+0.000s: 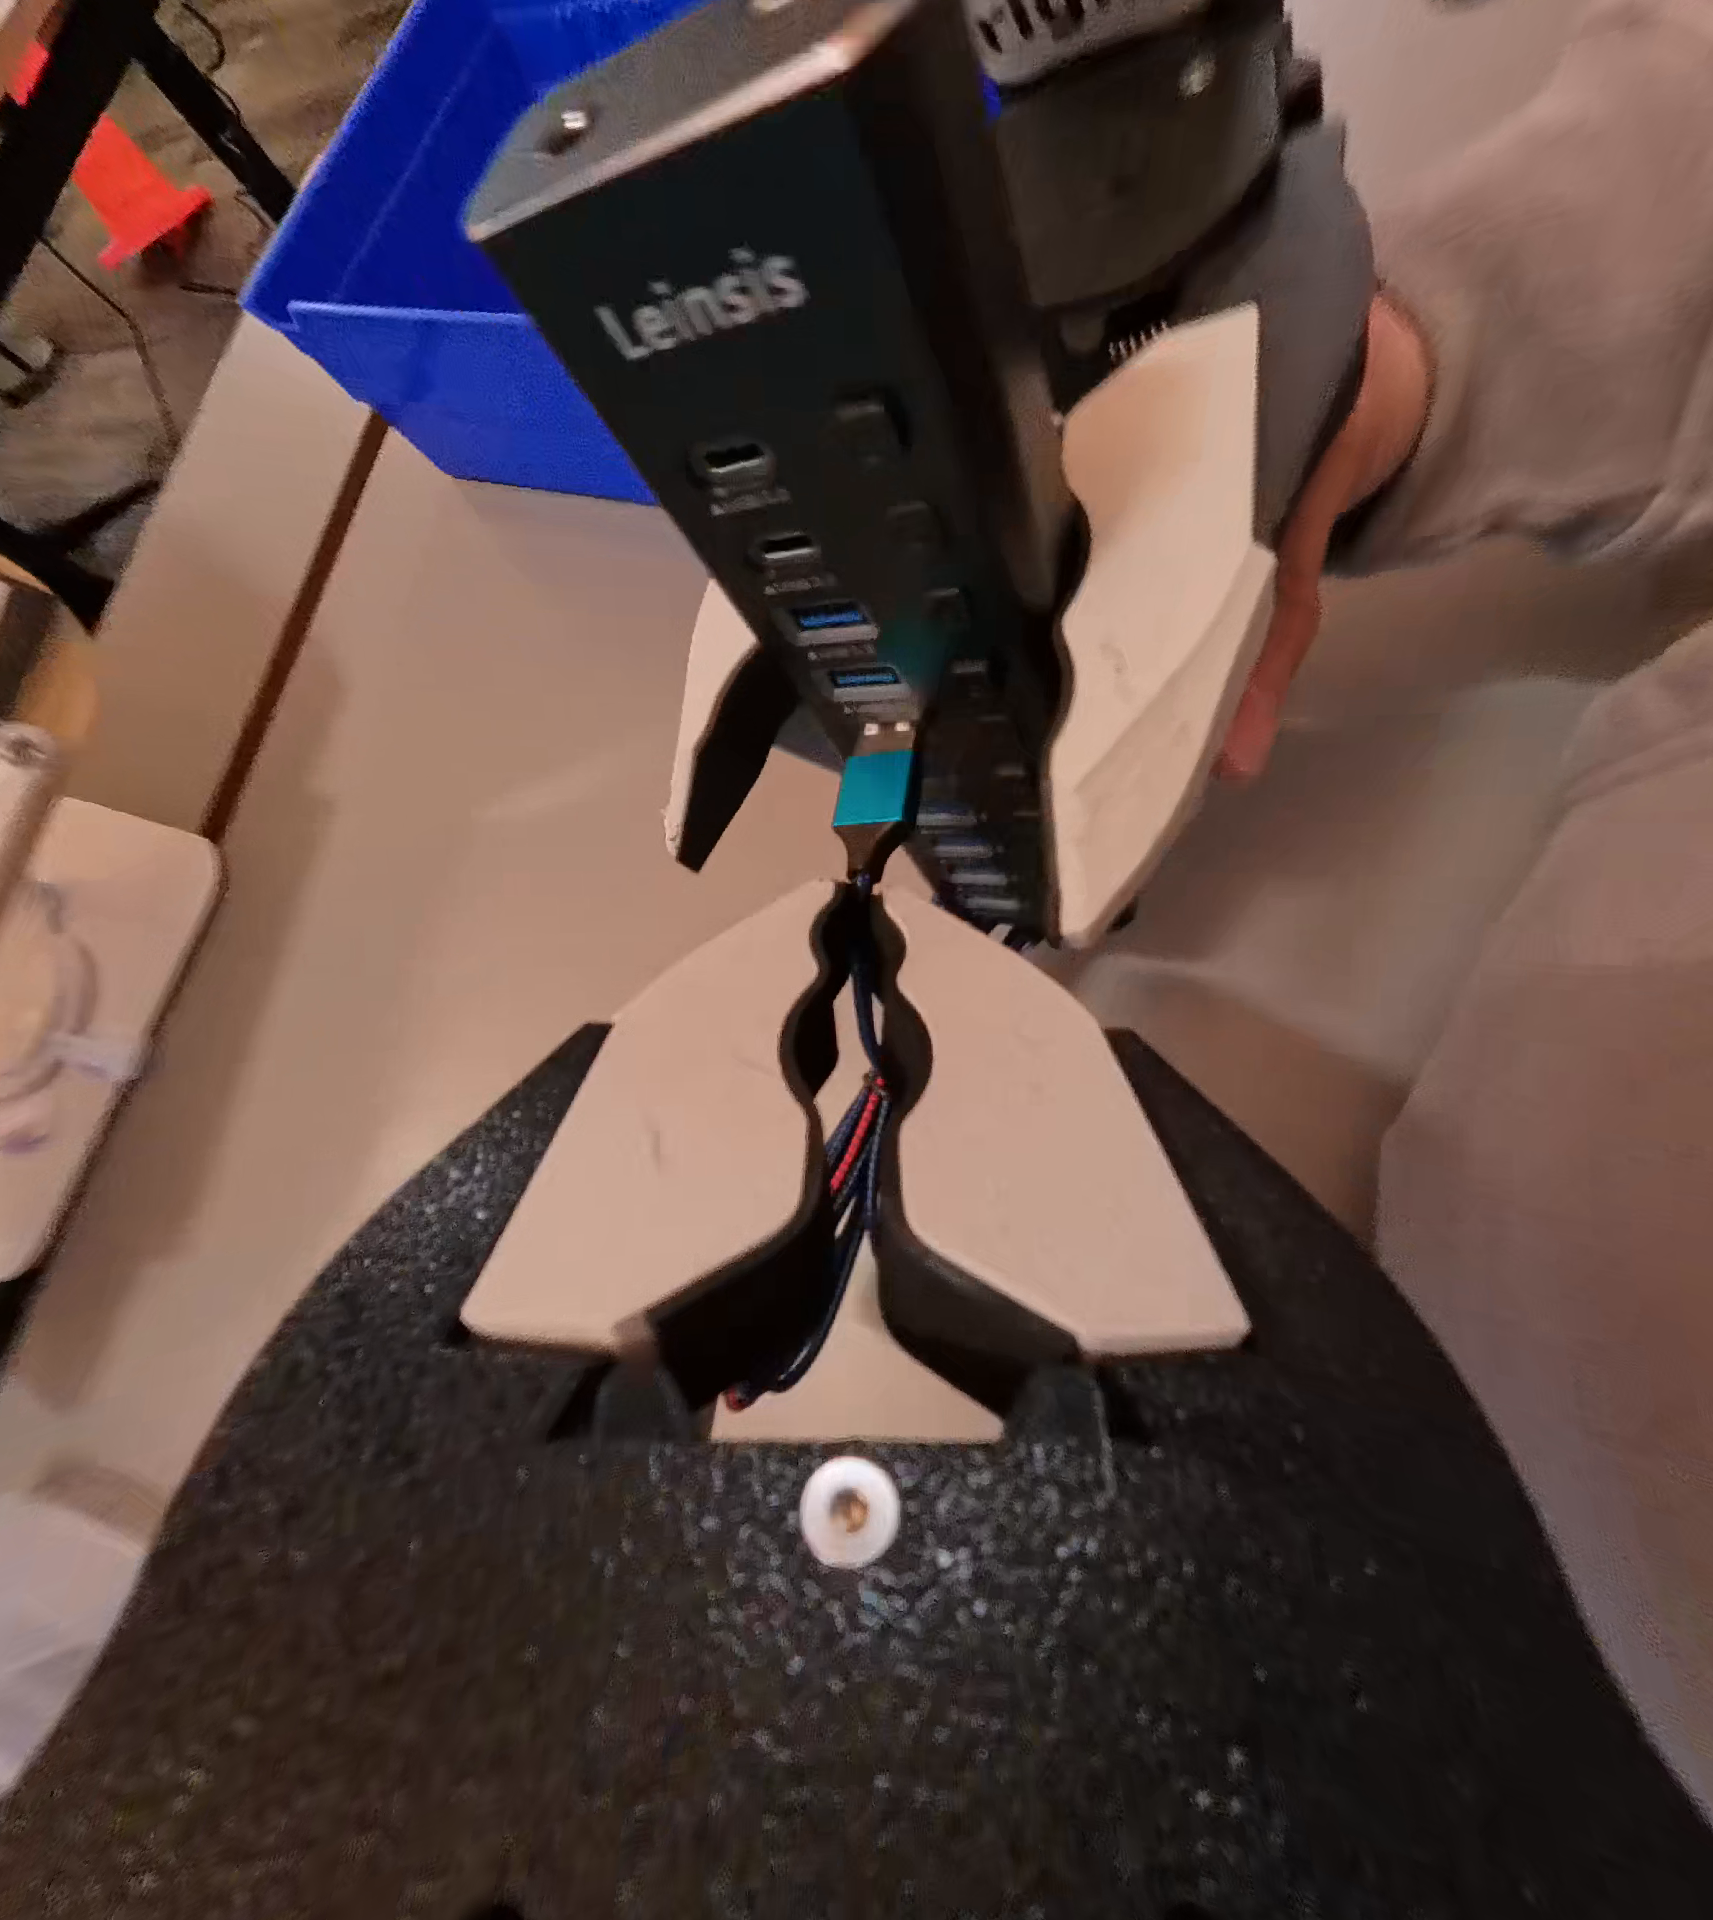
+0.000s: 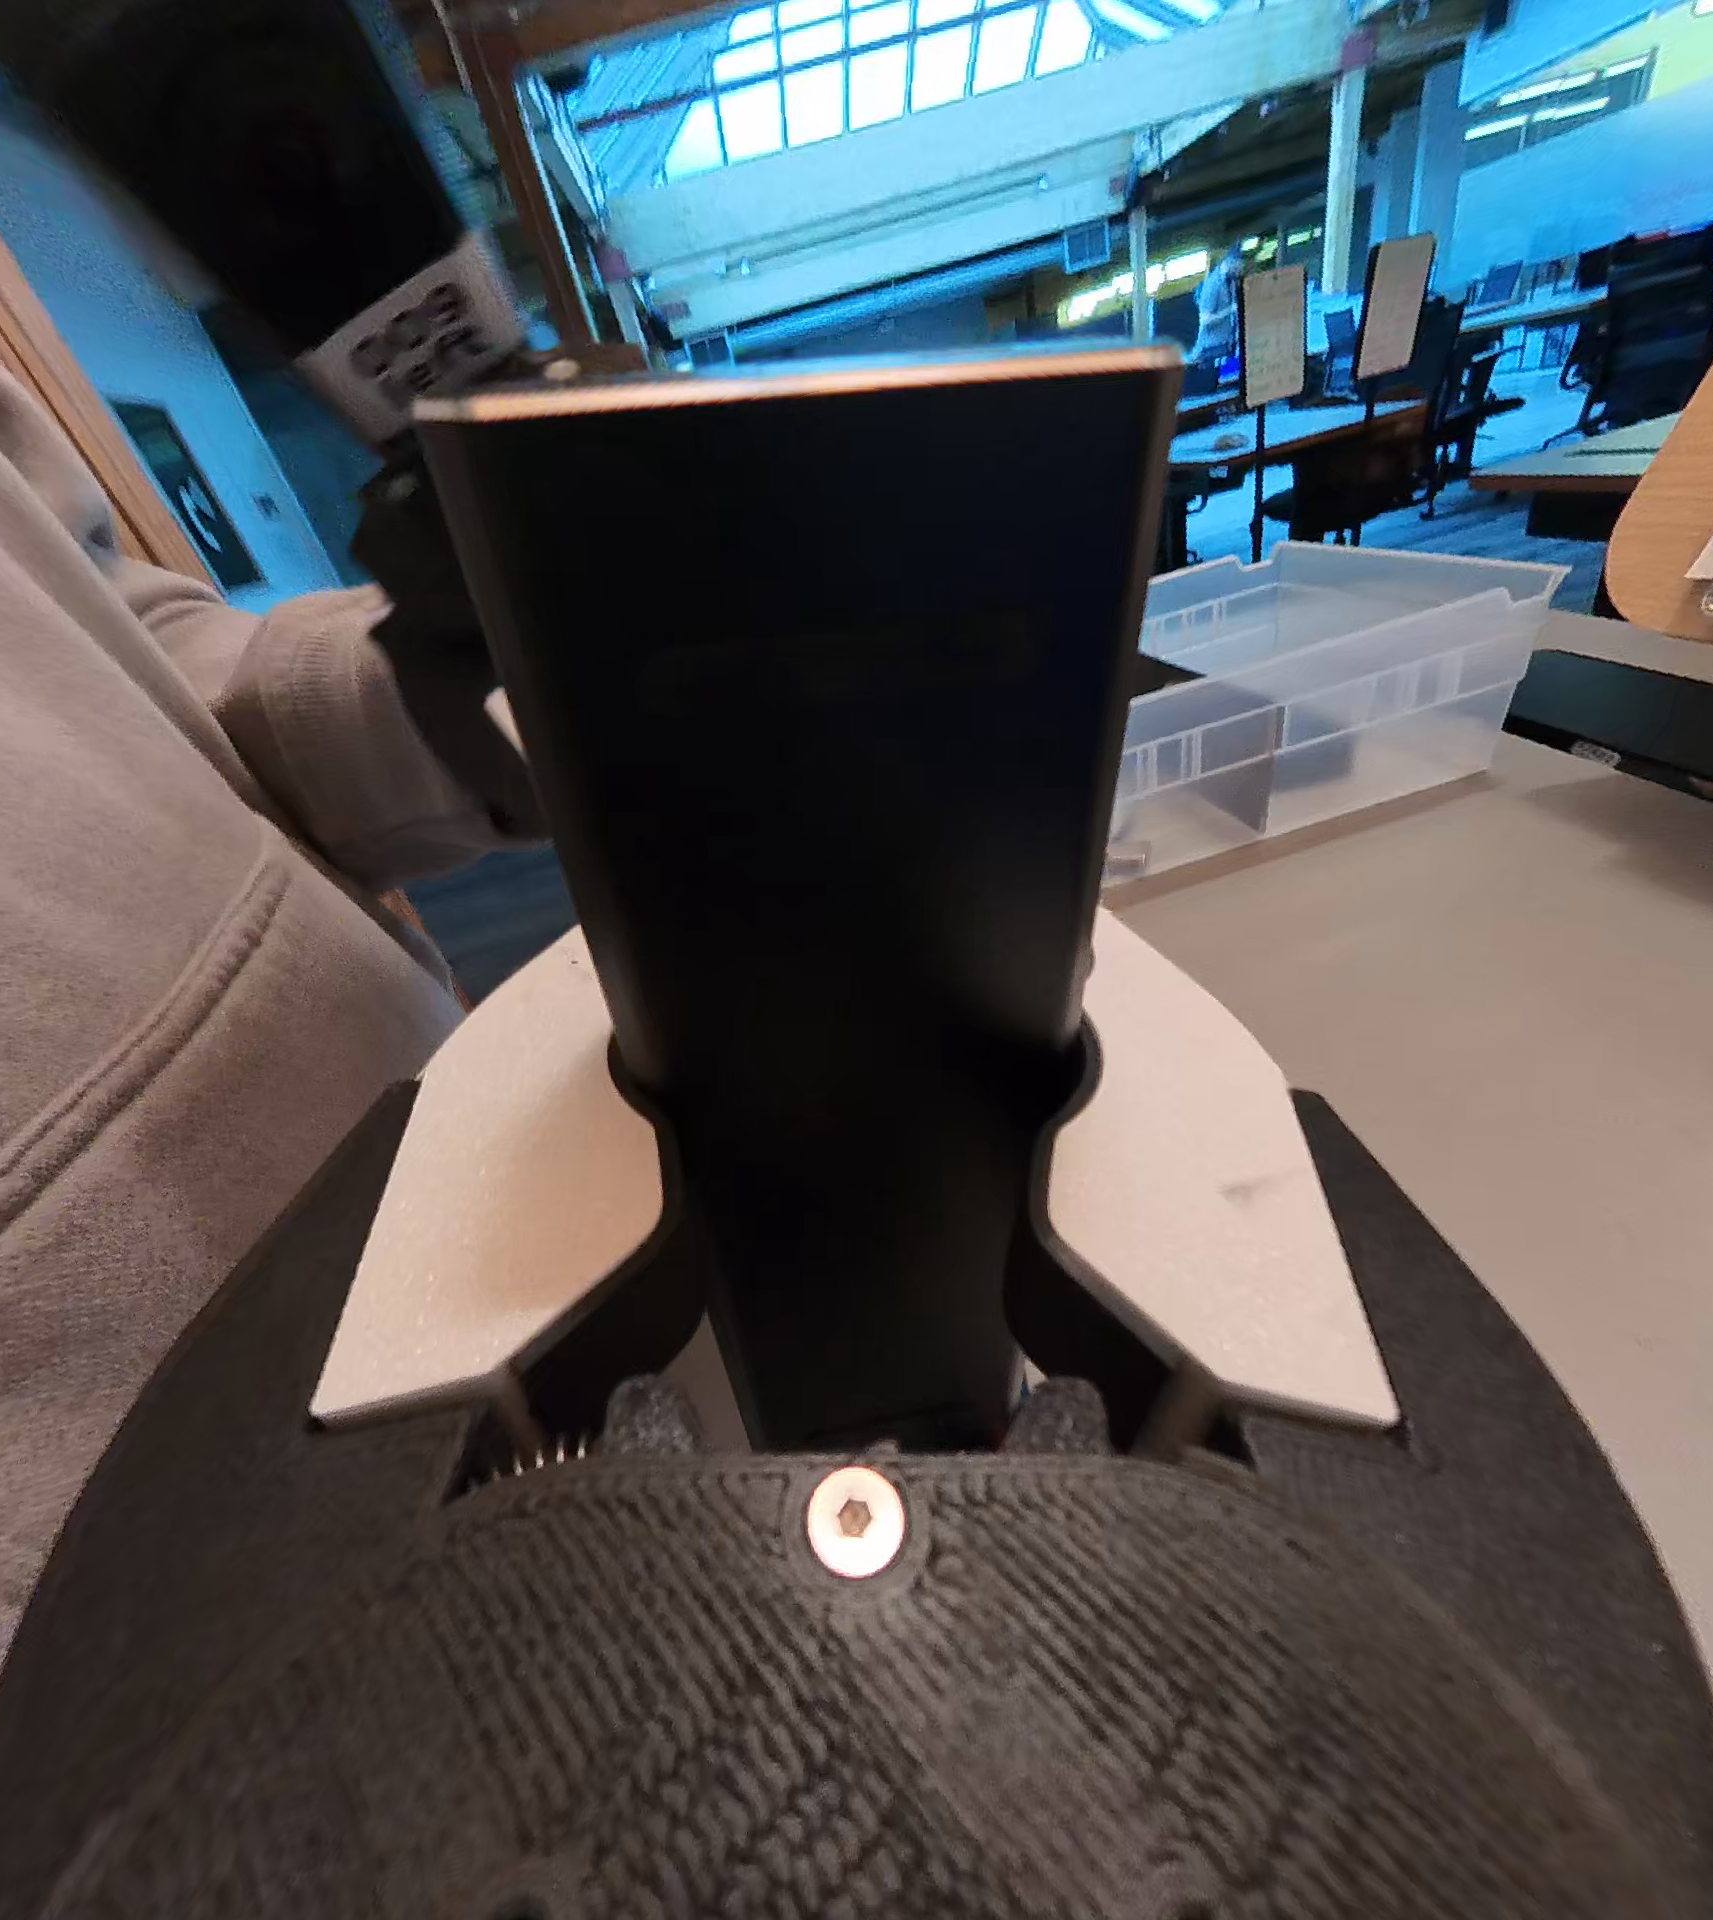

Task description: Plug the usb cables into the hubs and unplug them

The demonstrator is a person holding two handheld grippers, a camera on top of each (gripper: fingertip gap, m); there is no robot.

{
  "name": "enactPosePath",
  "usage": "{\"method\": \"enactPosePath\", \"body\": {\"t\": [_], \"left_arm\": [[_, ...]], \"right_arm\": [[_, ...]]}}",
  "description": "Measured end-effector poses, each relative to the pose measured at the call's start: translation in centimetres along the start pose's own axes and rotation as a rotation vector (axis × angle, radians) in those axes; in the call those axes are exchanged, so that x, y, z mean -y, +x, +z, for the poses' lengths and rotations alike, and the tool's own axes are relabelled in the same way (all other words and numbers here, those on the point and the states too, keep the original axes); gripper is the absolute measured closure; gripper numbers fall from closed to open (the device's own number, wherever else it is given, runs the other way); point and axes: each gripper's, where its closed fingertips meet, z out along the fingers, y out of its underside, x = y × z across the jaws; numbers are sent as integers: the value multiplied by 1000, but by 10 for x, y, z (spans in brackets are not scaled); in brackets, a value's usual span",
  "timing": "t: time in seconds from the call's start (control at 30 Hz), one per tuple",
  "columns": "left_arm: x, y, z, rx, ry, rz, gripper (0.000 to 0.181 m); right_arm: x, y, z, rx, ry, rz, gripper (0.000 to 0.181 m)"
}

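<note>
A black multi-port USB hub point(image 1: 779, 343) stands on end, its port face towards my left gripper. My left gripper point(image 1: 857, 894) is shut on a blue-and-red braided USB cable point(image 1: 857, 1132) just behind its teal plug point(image 1: 875, 787). The plug's bare metal tip touches the hub's face just below two blue ports; I cannot tell whether it is partly in. My right gripper point(image 2: 852, 1039) is shut on the hub point(image 2: 831, 727), whose plain back fills the right wrist view. Its white fingers point(image 1: 1164, 644) show either side of the hub in the left wrist view.
A blue bin point(image 1: 436, 343) stands behind the hub on the beige table point(image 1: 467, 831). A clear divided bin point(image 2: 1330, 686) sits at the right on the table. A clear plastic container point(image 1: 0, 935) is at the left edge. A person's grey sleeve point(image 1: 1558, 312) is close on the right.
</note>
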Motion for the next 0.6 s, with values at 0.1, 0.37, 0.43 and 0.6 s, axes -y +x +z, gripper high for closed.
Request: {"method": "enactPosePath", "body": {"t": [0.1,0.37,0.43,0.6], "left_arm": [[-5,1,5,-41,34,-95,180],[-4,6,7,-114,138,-203,180],[-6,8,8,-135,151,-239,181],[-7,8,11,-158,171,-260,179]], "right_arm": [[-1,-2,4,14,6,20,107],[-1,-2,6,61,34,71,107],[-5,-1,6,57,26,91,107],[-8,0,5,55,-10,62,107]]}}
